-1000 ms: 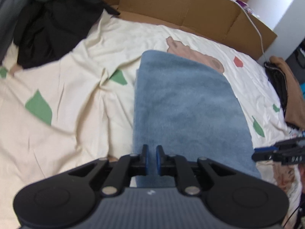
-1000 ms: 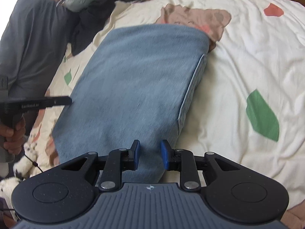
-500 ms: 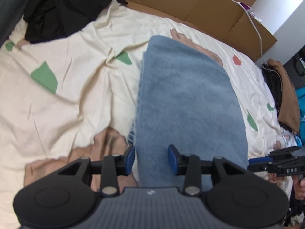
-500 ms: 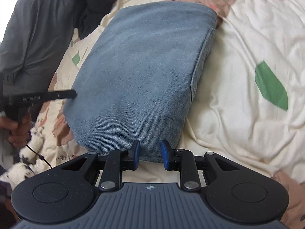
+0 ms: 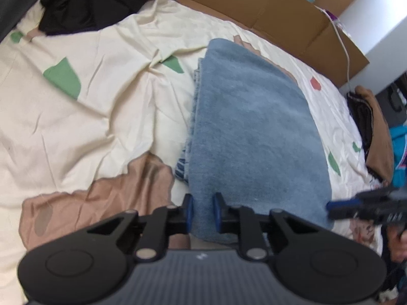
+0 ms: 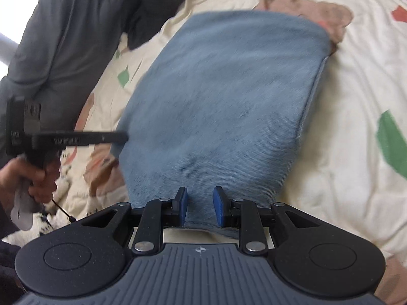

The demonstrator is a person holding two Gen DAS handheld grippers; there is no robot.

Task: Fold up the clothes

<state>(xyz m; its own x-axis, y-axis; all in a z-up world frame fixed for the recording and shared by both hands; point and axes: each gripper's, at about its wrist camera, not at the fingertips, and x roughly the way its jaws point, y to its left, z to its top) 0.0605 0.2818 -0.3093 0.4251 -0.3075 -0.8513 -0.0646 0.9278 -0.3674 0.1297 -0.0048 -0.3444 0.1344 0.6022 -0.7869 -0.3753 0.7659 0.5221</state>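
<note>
A folded blue garment (image 5: 251, 137) lies on a cream bedsheet (image 5: 101, 106). The left gripper (image 5: 202, 212) has just been closing and now pinches the garment's near left corner; the right gripper (image 6: 200, 207) clamps its near right edge, probably to lift that end and fold it over.

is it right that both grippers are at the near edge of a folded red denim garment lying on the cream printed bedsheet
Not quite: the garment is blue, not red. The left wrist view shows the left gripper closing on the near edge of the folded blue denim garment, and the right wrist view shows the right gripper at that edge too. It does lie on the cream printed bedsheet.
</note>
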